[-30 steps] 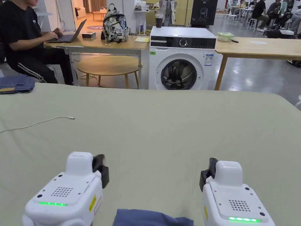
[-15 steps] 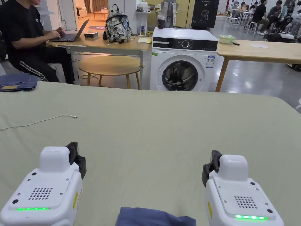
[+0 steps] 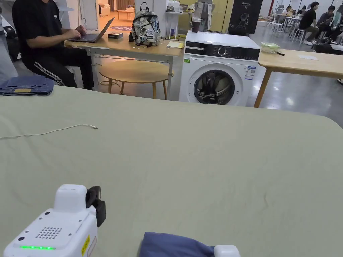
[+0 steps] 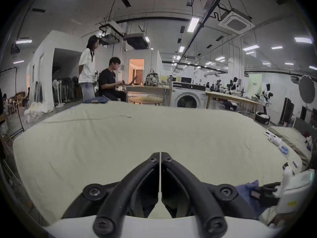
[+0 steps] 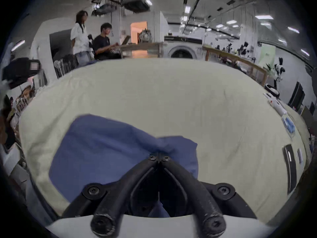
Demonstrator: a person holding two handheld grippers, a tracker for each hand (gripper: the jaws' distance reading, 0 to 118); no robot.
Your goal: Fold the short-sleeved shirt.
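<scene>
A blue shirt [image 3: 174, 246] lies bunched at the near edge of the pale green table [image 3: 187, 157]; in the right gripper view the shirt [image 5: 103, 152] spreads left of the jaws. My right gripper [image 5: 159, 155] is shut, its tips pinching a puckered ridge of the blue cloth. In the head view its white casing shows at the bottom edge as the right gripper [image 3: 227, 251]. My left gripper [image 3: 96, 202] hovers over bare table to the left of the shirt. The left gripper [image 4: 160, 154] has its jaws pressed together with nothing between them.
A thin white cable [image 3: 50, 131] lies across the table's left. Folded jeans [image 3: 26, 86] sit on the far left corner. Beyond the table stand a washing machine [image 3: 219, 72], wooden tables, and a person [image 3: 43, 40] at a laptop. Small items [image 5: 289, 126] line the table's right edge.
My right gripper has dropped back toward the near edge onto the blue shirt. The left gripper has shifted left and lower. The head camera has also moved.
</scene>
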